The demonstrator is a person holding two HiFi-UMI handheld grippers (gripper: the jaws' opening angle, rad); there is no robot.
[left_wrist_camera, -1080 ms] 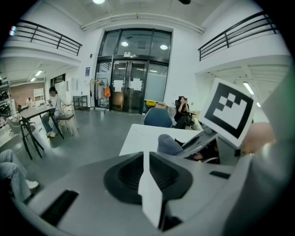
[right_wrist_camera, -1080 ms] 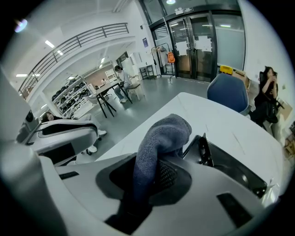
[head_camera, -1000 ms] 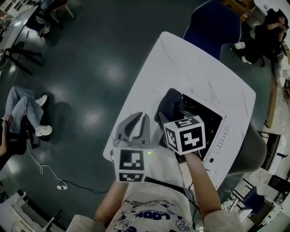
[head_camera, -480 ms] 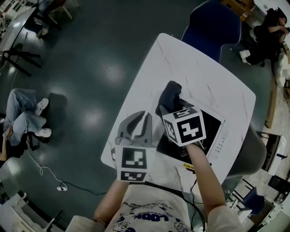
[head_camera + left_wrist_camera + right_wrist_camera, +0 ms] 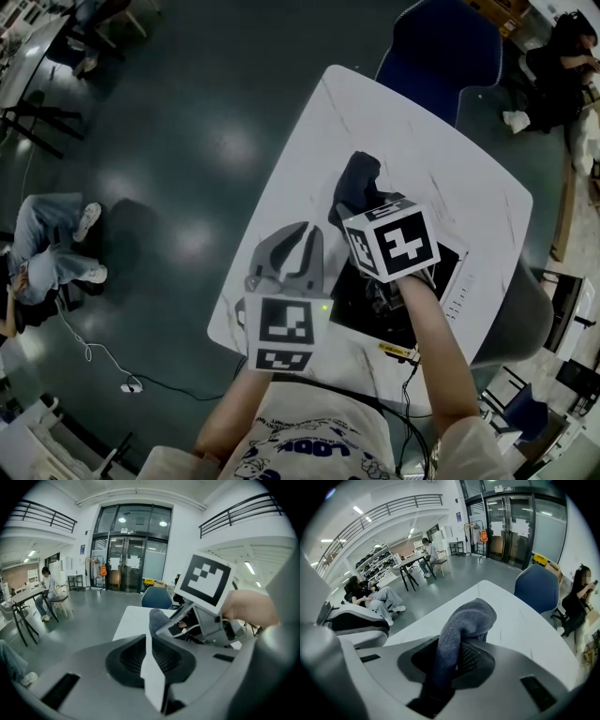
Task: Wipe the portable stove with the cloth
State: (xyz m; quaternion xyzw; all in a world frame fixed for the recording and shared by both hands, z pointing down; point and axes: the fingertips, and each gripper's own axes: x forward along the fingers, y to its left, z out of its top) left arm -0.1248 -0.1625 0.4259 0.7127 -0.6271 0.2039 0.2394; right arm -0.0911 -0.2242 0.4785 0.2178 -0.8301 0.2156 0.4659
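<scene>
The portable stove (image 5: 361, 298) has a black top and a white front; it sits at the near right of the white table (image 5: 375, 122). My right gripper (image 5: 367, 214) hovers over the stove's far left corner, shut on the dark blue-grey cloth (image 5: 359, 183), which bunches out past its tips. In the right gripper view the cloth (image 5: 461, 627) rises from between the jaws of the right gripper (image 5: 450, 660). My left gripper (image 5: 302, 239) is held above the table's near left edge, beside the stove, its jaws together and empty. The left gripper view shows the left gripper (image 5: 147, 653) pressed shut.
A blue chair (image 5: 441, 52) stands at the table's far side, and a grey seat (image 5: 525, 314) at its right. People sit at the left (image 5: 47, 234) and top right (image 5: 562, 56). A cable (image 5: 94, 356) lies on the dark floor.
My right gripper has carried the cloth a little farther away and to the right over the stove, uncovering more of the black top near me. The left gripper shifted slightly right.
</scene>
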